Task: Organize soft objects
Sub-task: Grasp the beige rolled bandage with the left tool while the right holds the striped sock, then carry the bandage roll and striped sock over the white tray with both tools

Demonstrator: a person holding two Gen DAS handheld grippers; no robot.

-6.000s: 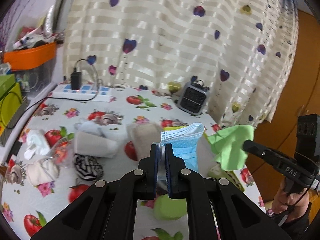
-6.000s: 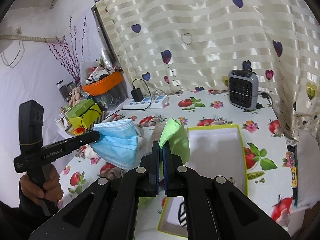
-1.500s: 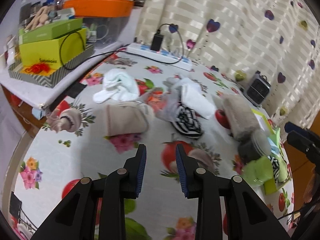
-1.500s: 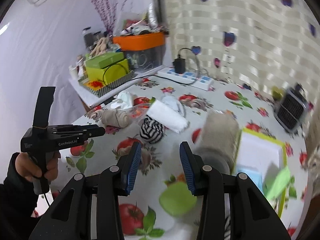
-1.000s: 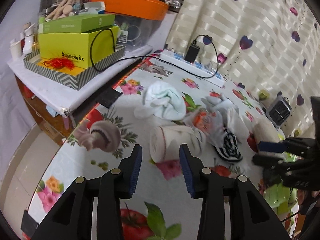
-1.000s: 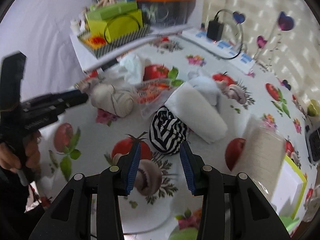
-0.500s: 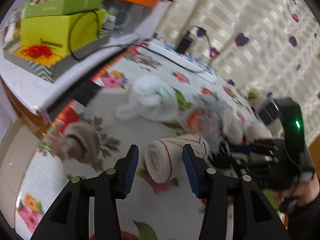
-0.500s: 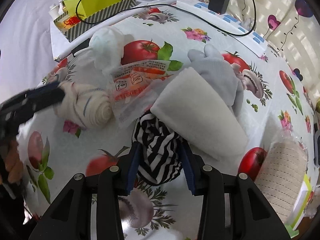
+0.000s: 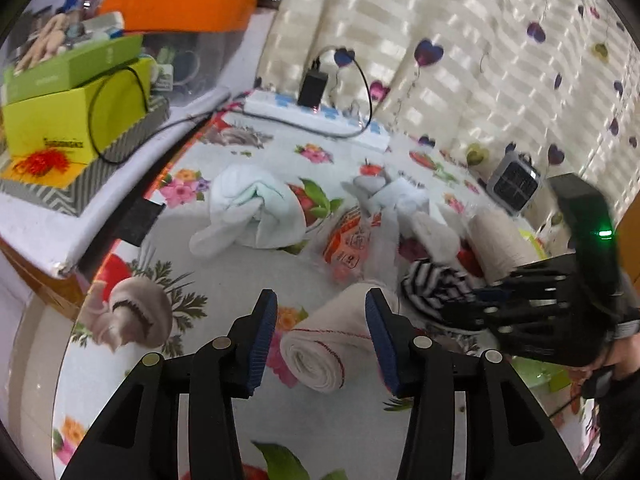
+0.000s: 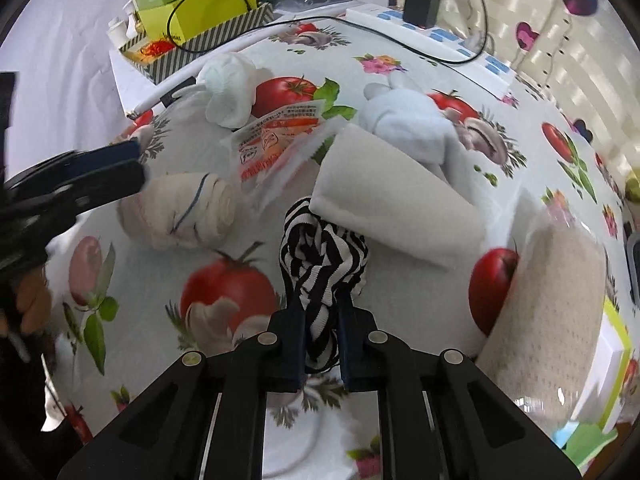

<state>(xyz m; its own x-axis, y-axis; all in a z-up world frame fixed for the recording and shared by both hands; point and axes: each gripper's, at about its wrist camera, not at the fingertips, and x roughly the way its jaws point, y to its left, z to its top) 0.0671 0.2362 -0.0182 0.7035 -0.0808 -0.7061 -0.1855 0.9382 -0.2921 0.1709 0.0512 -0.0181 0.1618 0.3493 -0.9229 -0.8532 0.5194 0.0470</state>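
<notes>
My left gripper (image 9: 322, 320) is open, its jaws on either side of a rolled cream bandage (image 9: 328, 344) lying on the table; the roll also shows in the right wrist view (image 10: 180, 212) with the left gripper (image 10: 120, 164) at its left end. My right gripper (image 10: 318, 316) is shut on a black-and-white striped sock bundle (image 10: 320, 256), which also shows in the left wrist view (image 9: 432, 284). A white folded cloth (image 10: 392, 196), a grey-blue glove (image 10: 412, 124), a white sock ball (image 9: 256, 208) and a plastic packet (image 10: 276, 144) lie around.
A beige roll in plastic (image 10: 552, 320) lies right of the striped bundle, by a yellow-green tray (image 10: 616, 352). A power strip (image 9: 316, 120), a small heater (image 9: 514, 182) and stacked green boxes (image 9: 76, 108) stand at the back. The table edge (image 9: 68, 344) is at the left.
My left gripper has moved forward so its open jaws straddle the bandage roll. My right gripper has come down and closed on the striped bundle.
</notes>
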